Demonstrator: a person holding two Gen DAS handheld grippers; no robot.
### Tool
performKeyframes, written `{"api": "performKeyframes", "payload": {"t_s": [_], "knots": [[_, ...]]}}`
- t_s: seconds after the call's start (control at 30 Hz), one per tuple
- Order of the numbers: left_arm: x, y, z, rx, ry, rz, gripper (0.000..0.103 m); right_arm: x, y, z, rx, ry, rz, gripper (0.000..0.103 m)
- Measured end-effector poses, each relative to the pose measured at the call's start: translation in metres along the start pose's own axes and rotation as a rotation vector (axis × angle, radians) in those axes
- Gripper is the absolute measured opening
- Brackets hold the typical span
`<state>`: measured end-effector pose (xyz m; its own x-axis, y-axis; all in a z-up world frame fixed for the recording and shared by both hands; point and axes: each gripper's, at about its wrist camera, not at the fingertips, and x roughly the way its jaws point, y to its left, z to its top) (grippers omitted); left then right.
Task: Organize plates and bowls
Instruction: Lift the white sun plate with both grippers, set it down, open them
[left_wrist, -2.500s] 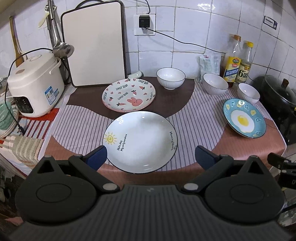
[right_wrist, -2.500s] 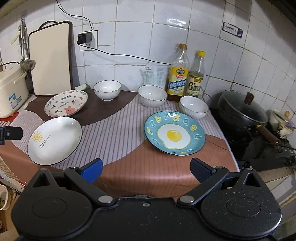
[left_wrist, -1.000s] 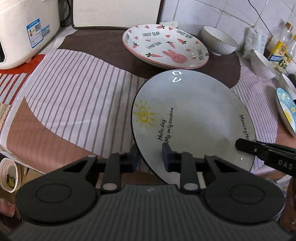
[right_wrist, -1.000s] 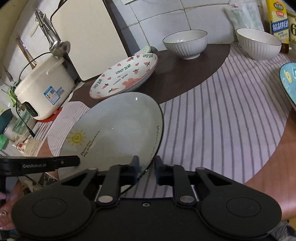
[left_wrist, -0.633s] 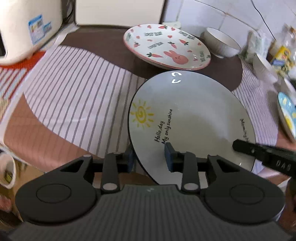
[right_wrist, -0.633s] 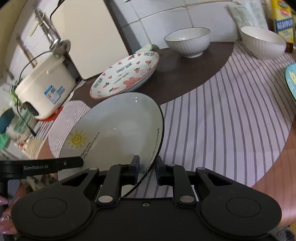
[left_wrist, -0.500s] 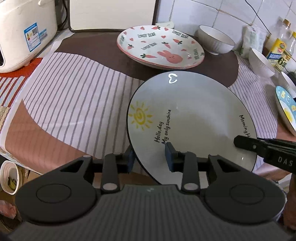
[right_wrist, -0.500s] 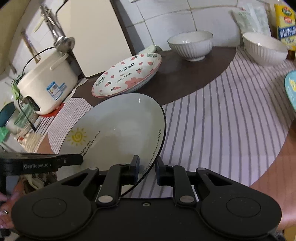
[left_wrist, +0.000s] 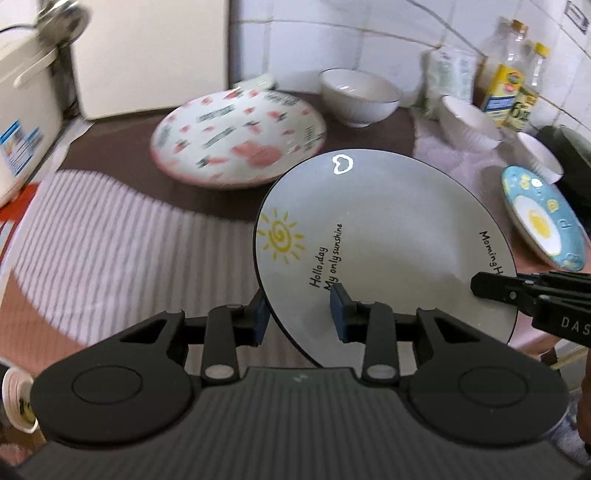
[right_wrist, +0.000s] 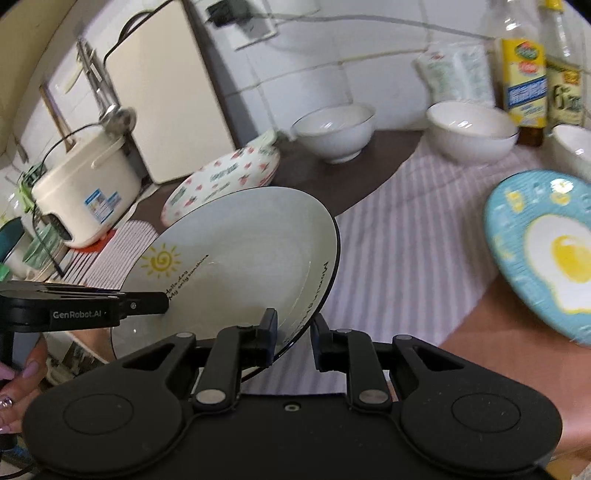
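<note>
The white sun plate (left_wrist: 388, 236) hangs tilted above the striped cloth, held from two sides. My left gripper (left_wrist: 299, 314) is shut on its near left rim, one pad under the rim and one inside. My right gripper (right_wrist: 293, 328) is shut on the opposite rim, and its tip shows in the left wrist view (left_wrist: 491, 286). The pink rabbit plate (left_wrist: 236, 140) lies just behind the held plate. A blue egg plate (left_wrist: 539, 221) sits at the right. Three white bowls (left_wrist: 358, 96) (left_wrist: 469, 123) (left_wrist: 539, 158) stand along the back.
A rice cooker (left_wrist: 22, 122) stands at the far left, with a white cutting board (left_wrist: 151, 55) leaning on the tiled wall behind it. Oil bottles (left_wrist: 506, 92) and a dark pot (left_wrist: 572, 155) are at the back right. A hand (right_wrist: 14, 373) holds the left gripper's handle.
Both grippers, open at first with the sun plate flat on the cloth, closed on its rim. They have since lifted it and carried it toward the pink rabbit plate.
</note>
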<state>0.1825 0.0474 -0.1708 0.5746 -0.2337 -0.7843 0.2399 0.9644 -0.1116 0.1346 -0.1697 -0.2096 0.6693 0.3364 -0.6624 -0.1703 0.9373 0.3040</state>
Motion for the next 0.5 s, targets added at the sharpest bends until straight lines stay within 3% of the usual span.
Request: {"api": "performKeyframes", "payload": {"t_s": [0.17, 0.5], "knots": [[0.008, -0.03, 0.021, 0.083, -0.043, -0.036, 0.033, -0.013, -0.026, 0.015, 0.017, -0.035, -0.04, 0.023], [0.05, -0.047, 0.049, 0.084, -0.029, -0.089, 0.033, 0.002, -0.055, 0.039, 0.016, -0.037, -0.112, 0.024]]}}
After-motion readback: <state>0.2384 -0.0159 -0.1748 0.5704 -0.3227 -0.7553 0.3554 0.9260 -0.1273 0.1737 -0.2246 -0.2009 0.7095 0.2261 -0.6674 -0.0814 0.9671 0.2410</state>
